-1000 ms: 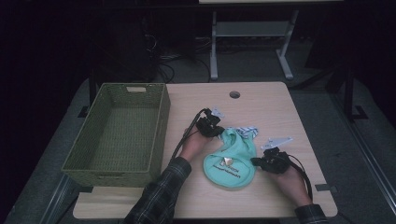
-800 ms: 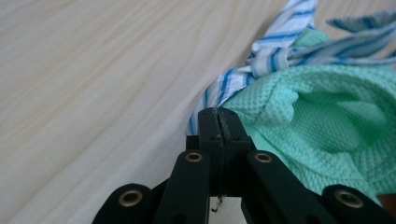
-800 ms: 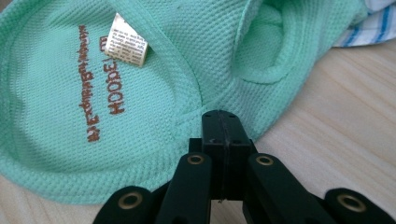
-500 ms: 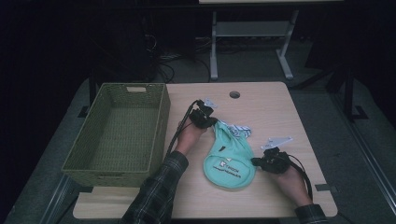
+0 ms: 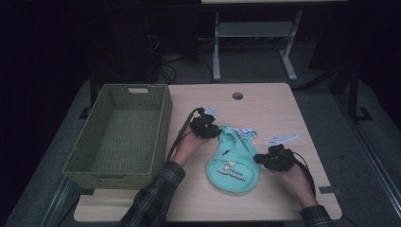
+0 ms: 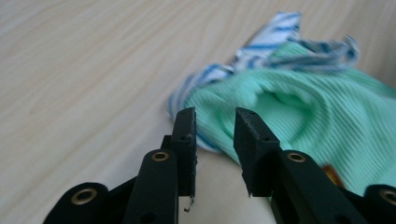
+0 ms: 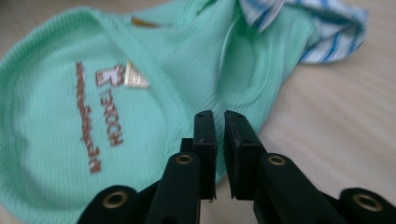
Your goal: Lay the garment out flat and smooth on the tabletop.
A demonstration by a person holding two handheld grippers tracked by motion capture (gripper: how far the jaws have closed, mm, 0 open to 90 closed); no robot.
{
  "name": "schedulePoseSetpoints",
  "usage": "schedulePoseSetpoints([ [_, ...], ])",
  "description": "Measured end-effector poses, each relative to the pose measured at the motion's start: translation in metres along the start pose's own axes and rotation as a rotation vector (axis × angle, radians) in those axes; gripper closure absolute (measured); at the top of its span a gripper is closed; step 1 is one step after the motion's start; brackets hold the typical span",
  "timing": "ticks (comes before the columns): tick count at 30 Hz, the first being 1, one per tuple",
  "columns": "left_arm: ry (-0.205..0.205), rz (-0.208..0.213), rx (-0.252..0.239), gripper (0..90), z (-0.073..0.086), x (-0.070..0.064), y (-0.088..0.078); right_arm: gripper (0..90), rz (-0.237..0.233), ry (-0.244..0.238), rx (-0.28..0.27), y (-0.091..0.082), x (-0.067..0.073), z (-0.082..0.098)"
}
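Folding or bagging this little mint-green garment (image 5: 233, 163) looks like the job, with the wicker basket (image 5: 118, 137) sitting empty at 9 o'clock on the surface (image 5: 269, 104). The garment lies flat at about 6 o'clock from the surface's middle, with a blue-striped white piece (image 5: 243, 133) bunched at its top edge.

Going left to right: the left tongs (image 5: 206, 126) sit at the garment's 11 o'clock corner. In the left gripper view the left tongs (image 6: 215, 140) stand parted with a clear gap and nothing pinched; the cloth's edge lies just beyond the tips. The right tongs (image 5: 265, 158) are at the garment's 3 o'clock edge, and in the right gripper view (image 7: 219, 140) they're only a sliver apart, with no cloth visible in the slot, so I'd call them open and just letting go.

My guess for doing this well: get the left jaws low, slide one under the hem before closing, and grab both layers at once so the striped bit comes along. Pick matching corners with each hand so it doesn't twist.

Versus half a second back: both sets of jaws have just been opening, the left far more, with nothing between them. The left hand has pulled back slightly from the cloth; the garment itself lies about the same.
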State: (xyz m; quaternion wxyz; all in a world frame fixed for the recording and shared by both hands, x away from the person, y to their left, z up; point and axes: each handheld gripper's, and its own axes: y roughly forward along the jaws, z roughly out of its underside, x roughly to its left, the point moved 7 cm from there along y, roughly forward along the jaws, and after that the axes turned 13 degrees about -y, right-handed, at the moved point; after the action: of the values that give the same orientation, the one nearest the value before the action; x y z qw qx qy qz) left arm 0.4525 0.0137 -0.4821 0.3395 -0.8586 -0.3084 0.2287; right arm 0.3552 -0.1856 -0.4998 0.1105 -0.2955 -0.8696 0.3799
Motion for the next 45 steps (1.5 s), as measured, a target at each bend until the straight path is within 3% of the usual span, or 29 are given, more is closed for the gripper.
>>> schedulePoseSetpoints([
  [11,0.004,0.059,-0.029,65.2,0.026,-0.023,-0.025,77.5,0.017,0.017,-0.005,0.011,-0.022,-0.024],
  [18,-0.002,0.097,-0.034,62.5,0.039,-0.033,-0.031,77.4,0.047,0.021,-0.004,0.016,-0.036,-0.036],
  [20,-0.004,0.107,-0.036,60.3,0.044,-0.037,-0.033,78.4,0.055,0.026,-0.025,0.016,-0.043,-0.041],
  [27,0.028,0.121,-0.013,59.2,0.061,-0.049,-0.038,79.5,0.077,0.059,-0.031,0.022,-0.069,-0.053],
  [28,0.050,0.116,0.000,58.9,0.065,-0.050,-0.039,79.6,0.072,0.067,-0.043,0.025,-0.071,-0.054],
  [36,0.069,0.094,0.031,59.5,0.073,-0.050,-0.033,78.4,0.041,0.072,0.002,0.046,-0.072,-0.048],
  [41,0.081,0.080,0.059,68.6,0.078,-0.051,-0.027,77.4,0.027,0.080,0.031,0.055,-0.066,-0.042],
  [43,0.083,0.064,0.068,78.1,0.079,-0.049,-0.024,82.1,0.027,0.081,0.040,0.057,-0.065,-0.041],
  [44,0.087,0.062,0.080,78.1,0.080,-0.048,-0.024,84.6,0.032,0.076,0.041,0.057,-0.065,-0.041],
  [45,0.085,0.060,0.085,85.4,0.080,-0.047,-0.024,88.8,0.036,0.066,0.043,0.057,-0.065,-0.041],
])
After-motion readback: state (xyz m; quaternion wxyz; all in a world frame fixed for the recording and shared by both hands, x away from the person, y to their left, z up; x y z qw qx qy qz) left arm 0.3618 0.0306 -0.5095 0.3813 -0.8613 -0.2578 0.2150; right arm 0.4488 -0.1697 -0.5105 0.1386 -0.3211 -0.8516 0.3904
